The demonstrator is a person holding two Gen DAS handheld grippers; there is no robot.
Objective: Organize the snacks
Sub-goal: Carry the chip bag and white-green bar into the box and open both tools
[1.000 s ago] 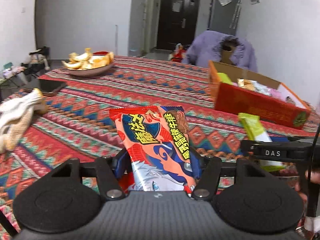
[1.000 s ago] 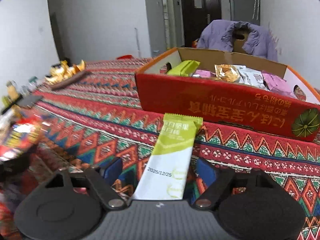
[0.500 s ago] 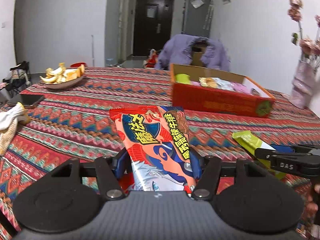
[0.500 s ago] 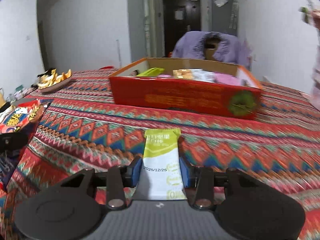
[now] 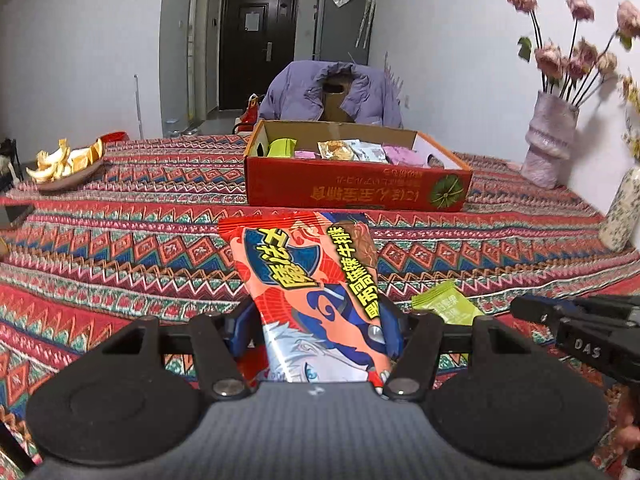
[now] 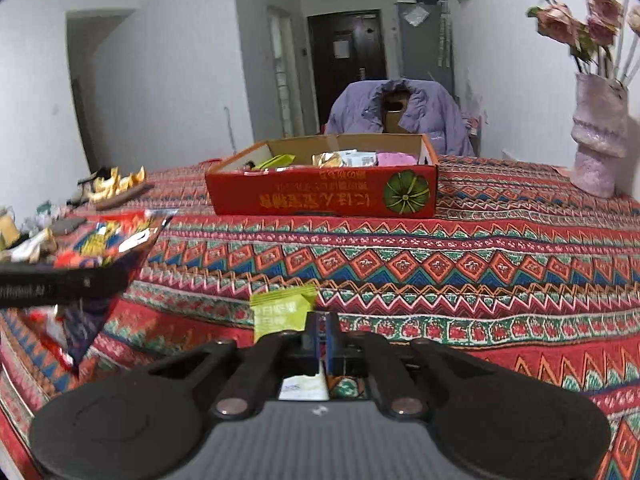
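White-walled room with a dark door at the far end; a worktop covered by a red patterned cloth fills the foreground. Landmark: an open red cardboard box, standing on the worktop and holding several snack packets. Behind the box, a chair draped with a purple jacket. To the right of the box, a pale vase with dried flowers. To the left of the box, a dish of orange peel.

Left claw: raised in front of the box, jaws part-spread and pinching the lower end of a red snack packet, which juts forward toward the box and is clear of the cloth.

Right claw: also in front of the box, to the right of the left claw. Its jaws have just been closing and are now pressed together on a green sachet, gripped along its right edge; the sachet's printed end projects to the left of the blue pads, toward the box.

Neither packet is in the box.
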